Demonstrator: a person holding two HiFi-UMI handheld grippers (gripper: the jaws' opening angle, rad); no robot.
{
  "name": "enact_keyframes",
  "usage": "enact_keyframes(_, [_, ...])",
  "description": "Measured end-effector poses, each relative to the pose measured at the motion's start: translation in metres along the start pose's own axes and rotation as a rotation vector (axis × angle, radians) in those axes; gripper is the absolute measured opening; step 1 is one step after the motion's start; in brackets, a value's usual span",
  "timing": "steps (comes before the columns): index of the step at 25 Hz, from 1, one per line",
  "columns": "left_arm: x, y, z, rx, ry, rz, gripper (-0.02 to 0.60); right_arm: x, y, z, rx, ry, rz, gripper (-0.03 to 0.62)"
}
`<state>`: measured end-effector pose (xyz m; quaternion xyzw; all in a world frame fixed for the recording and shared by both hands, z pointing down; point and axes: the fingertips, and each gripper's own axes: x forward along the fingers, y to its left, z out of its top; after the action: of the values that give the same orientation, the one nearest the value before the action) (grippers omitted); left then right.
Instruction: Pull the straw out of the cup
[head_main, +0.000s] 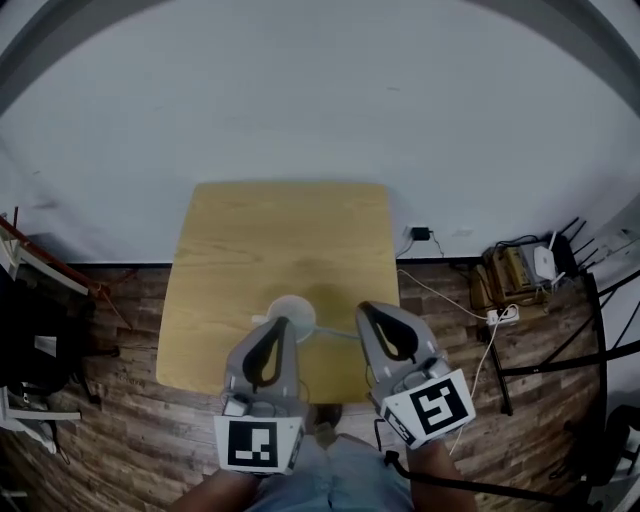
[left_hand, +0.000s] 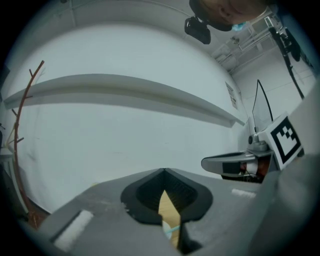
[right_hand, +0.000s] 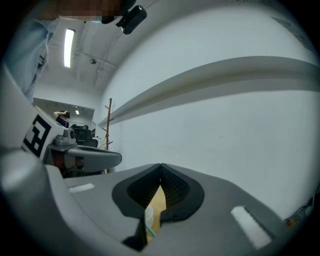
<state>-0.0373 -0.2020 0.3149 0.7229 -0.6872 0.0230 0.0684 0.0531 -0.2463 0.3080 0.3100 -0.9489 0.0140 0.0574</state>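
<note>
A white cup (head_main: 291, 313) stands on the wooden table (head_main: 280, 240) near its front edge. A pale teal straw (head_main: 338, 334) runs from the cup's rim to the right, low over the table. My left gripper (head_main: 281, 323) hovers just in front of the cup, with its jaws closed together and nothing between them. To the right of the straw's end, my right gripper (head_main: 365, 309) is shut and empty as well. In the left gripper view the closed tips (left_hand: 163, 171) frame a sliver of the cup (left_hand: 165, 232) and the straw (left_hand: 173, 230). The right gripper view shows the cup (right_hand: 149, 215) below its closed tips (right_hand: 160, 165).
A plain white wall rises behind the table. On the wooden floor at the right lie a power strip (head_main: 503, 315) and cables, beside a box of devices (head_main: 520, 265). Dark racks stand at the far left (head_main: 35, 340) and far right. The person's knees (head_main: 320, 480) are at the table's front.
</note>
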Motion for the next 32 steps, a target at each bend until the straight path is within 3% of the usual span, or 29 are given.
enact_keyframes(3, [0.010, 0.006, -0.011, -0.033, 0.036, -0.016, 0.020, 0.012, 0.006, -0.006, -0.013, 0.020, 0.060, 0.011])
enact_keyframes(5, [0.015, 0.012, -0.021, -0.055, 0.063, -0.017, 0.020, 0.020, 0.014, -0.016, -0.035, 0.056, 0.113, 0.093])
enact_keyframes(13, [0.036, 0.032, -0.052, -0.137, 0.152, -0.033, 0.020, 0.044, 0.036, -0.083, -0.088, 0.236, 0.256, 0.173])
enact_keyframes(21, [0.047, 0.022, -0.084, -0.199, 0.223, -0.060, 0.020, 0.046, 0.035, -0.139, -0.124, 0.376, 0.313, 0.172])
enact_keyframes(32, [0.051, 0.018, -0.097, -0.204, 0.245, -0.048, 0.020, 0.041, 0.039, -0.156, -0.120, 0.390, 0.352, 0.078])
